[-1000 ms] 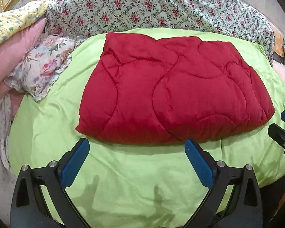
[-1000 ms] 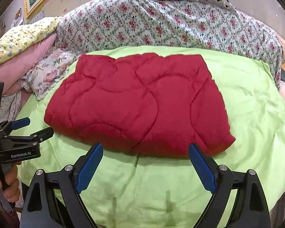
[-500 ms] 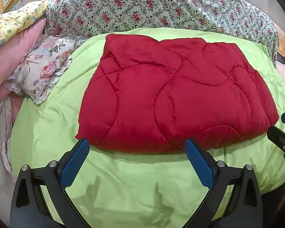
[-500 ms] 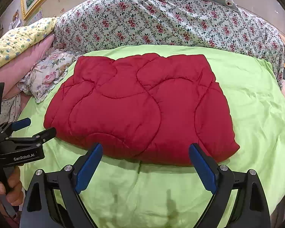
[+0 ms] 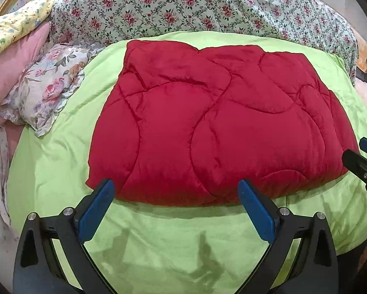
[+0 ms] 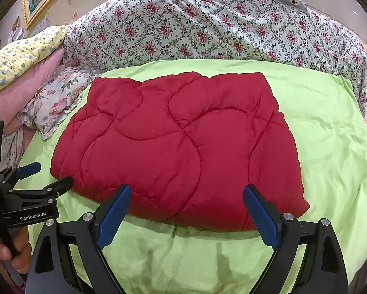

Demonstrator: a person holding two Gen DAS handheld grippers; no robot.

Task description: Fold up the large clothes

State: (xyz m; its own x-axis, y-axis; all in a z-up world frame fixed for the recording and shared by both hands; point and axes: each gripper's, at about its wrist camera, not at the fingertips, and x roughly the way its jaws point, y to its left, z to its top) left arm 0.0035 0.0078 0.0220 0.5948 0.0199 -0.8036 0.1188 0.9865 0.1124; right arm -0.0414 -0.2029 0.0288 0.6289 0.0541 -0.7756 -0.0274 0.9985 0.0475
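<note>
Red quilted garment (image 5: 220,132) lies folded into a padded block at the centre of the green bedspread (image 5: 159,240). Judged soft, bulky, light, slightly slick; best taken at the near edge's two corners. Curved stitch lines, puffed panels. Left gripper (image 5: 176,210) and right gripper (image 6: 187,214) both spread wide, empty, just short of that edge.

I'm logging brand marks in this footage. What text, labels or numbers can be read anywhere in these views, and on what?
"GenRobot.AI": white print on the black body of the left hand-held gripper, seen in the right wrist view.
Below it, at the frame edge, a further line of print is cut off and unreadable.
No other text shows; the red quilt carries none.
</note>
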